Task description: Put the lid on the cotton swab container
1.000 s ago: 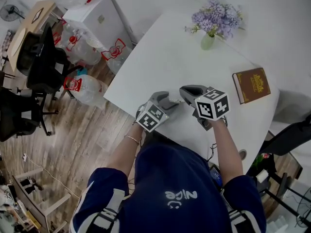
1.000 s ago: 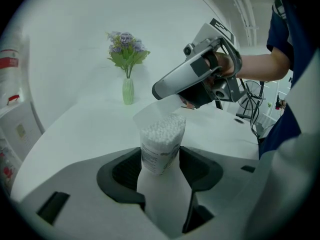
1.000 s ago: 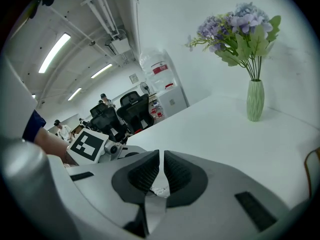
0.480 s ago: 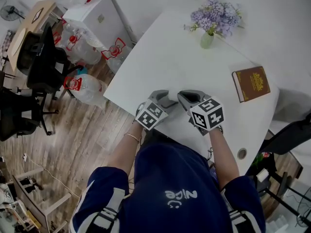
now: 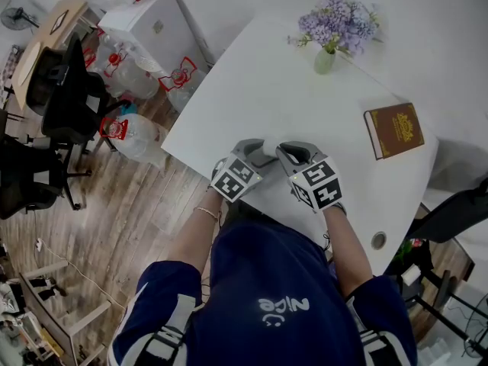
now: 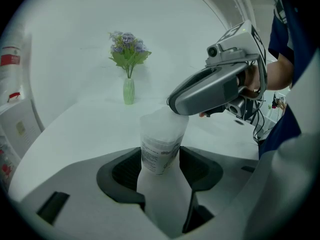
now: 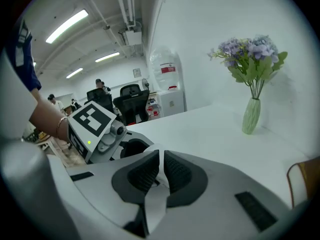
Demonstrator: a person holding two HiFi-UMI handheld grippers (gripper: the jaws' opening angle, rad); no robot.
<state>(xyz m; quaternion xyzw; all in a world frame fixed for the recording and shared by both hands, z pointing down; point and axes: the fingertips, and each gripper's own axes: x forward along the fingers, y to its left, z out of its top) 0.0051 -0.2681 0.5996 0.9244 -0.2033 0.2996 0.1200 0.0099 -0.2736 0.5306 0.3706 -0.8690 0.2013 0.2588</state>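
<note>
With left gripper [image 5: 255,151] clamped cotton swab container [image 6: 160,140] upright around its labelled middle, near table [image 5: 267,90] edge; with right gripper [image 5: 293,152] pinched thin lid [image 7: 154,201] edgewise, close over its mouth. Judged both light, slippery plastic, easily squashed; gentle hold advised.

White table [image 5: 259,82] stands against white wall [image 7: 200,29]. Wood-plank floor [image 5: 114,227], warm brown. Black office chairs [image 5: 69,105] well left of table, beside wooden desk [image 5: 47,29]. Large clear water jugs [image 5: 137,143] on floor (red markings on them), near white cabinet [image 5: 156,25]. Tube lights [image 7: 67,26] lit on ceiling; pipes [image 7: 125,9] run alongside.
</note>
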